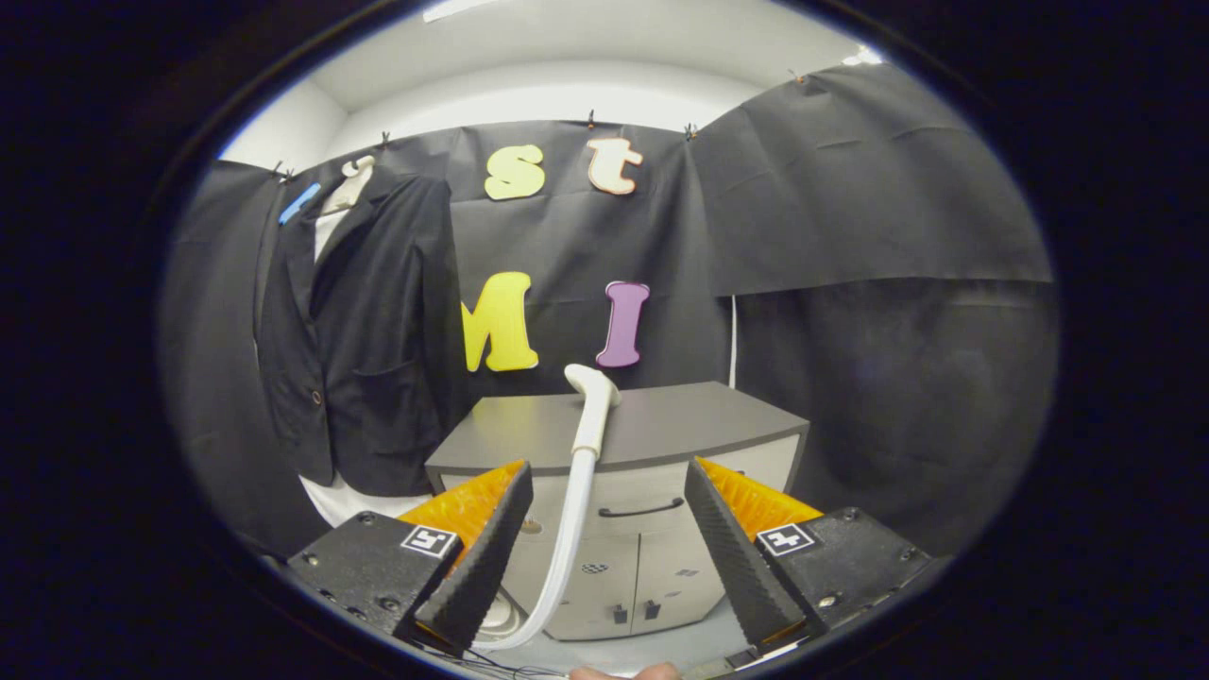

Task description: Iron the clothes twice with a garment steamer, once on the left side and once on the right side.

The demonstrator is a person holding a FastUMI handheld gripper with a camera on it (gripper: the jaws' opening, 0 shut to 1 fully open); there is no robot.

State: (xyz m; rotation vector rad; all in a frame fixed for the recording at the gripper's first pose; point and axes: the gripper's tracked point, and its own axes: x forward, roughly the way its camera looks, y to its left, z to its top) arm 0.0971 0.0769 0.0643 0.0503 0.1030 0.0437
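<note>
The gripper stands with its jaws spread wide and nothing held between them; neither finger touches any object. The garment steamer head, a pale wand with an angled nozzle at its top, stands upright beyond the fingers, seen in the gap between them and slightly nearer the left finger. Its pale hose runs down from the wand, passes close beside the inner face of the left finger and curves away beneath that finger's base. Whether the hose touches the finger cannot be told. The wand rises in front of a grey cabinet, which stands beyond the fingers and spans the gap between them. The cabinet has a dark flat top, a drawer with a dark handle and two lower doors. The clothes to be ironed, a dark jacket over a white shirt, hang on a hanger against the booth's black cloth wall, beyond and well to the left of the left finger and beside the cabinet's left end. The jacket's lower hem reaches about the level of the cabinet top, with the shirt's white hem showing below it. The steamer head and the jacket are well apart.
</note>
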